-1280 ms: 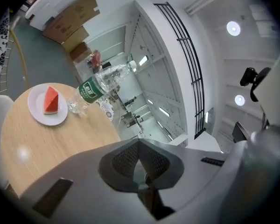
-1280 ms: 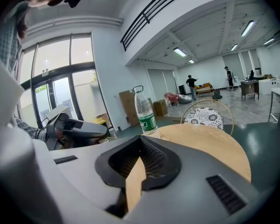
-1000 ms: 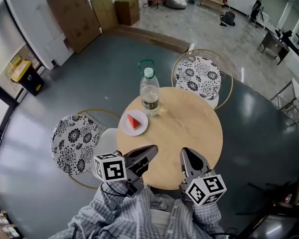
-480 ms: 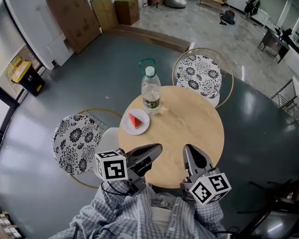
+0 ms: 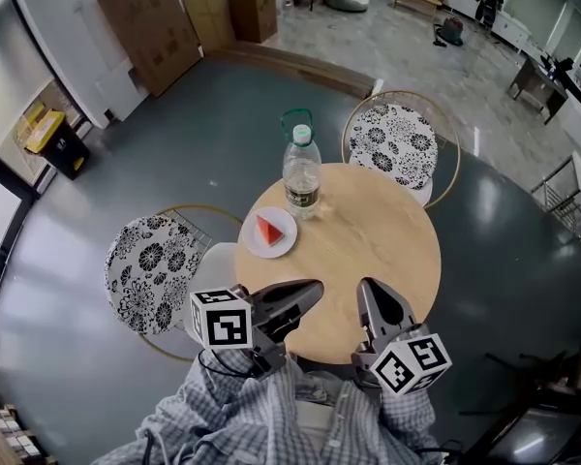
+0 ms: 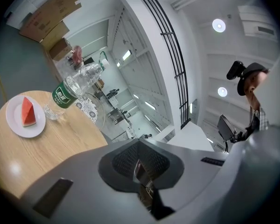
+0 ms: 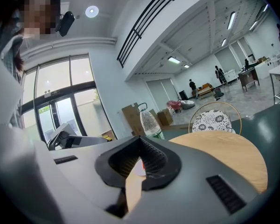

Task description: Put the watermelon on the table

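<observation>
Round wooden desk (image 5: 368, 250) fills my head view. I see the watermelon (image 5: 267, 230) slice lying on a white plate (image 5: 289, 241) near the desk's left edge, just beside a standing water bottle (image 5: 301, 177). My left tool (image 5: 315, 287) and right tool (image 5: 365, 287) are both closed and empty, over the near edge.

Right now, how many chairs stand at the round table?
2. The far chair stands beyond the table, right of the bottle. The left chair stands at the table's left, beside the plate. The person may hide another.
</observation>
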Demonstrator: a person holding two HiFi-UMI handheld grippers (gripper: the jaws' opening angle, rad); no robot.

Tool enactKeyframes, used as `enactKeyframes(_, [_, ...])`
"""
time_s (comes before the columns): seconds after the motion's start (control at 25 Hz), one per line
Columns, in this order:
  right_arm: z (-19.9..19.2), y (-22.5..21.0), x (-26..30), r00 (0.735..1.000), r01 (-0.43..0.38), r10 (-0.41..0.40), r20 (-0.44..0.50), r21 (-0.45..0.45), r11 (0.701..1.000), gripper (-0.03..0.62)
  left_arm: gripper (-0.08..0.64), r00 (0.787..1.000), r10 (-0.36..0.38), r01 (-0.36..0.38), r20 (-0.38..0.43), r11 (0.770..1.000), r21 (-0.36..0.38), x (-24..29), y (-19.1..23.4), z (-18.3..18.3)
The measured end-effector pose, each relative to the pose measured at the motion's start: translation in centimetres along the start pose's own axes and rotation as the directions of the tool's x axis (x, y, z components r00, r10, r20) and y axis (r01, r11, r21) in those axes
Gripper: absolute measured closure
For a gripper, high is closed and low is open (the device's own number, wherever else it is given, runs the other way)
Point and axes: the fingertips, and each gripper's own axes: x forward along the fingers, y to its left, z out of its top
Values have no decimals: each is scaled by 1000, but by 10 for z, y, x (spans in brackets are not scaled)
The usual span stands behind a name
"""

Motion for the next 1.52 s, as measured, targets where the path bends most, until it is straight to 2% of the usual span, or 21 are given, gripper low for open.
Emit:
enactKeyframes(0.28, [-1, 5, 4, 1000, -24, 24, 4, 5, 1000, 584, 554, 1000, 1, -1, 2, 1000, -5, -4, 2, 2])
enactKeyframes(1.52, [-7, 4, 12, 998, -39, 40, -40, 43, 998, 584, 554, 1000, 28, -28, 5, 999, -19, -3, 10, 3])
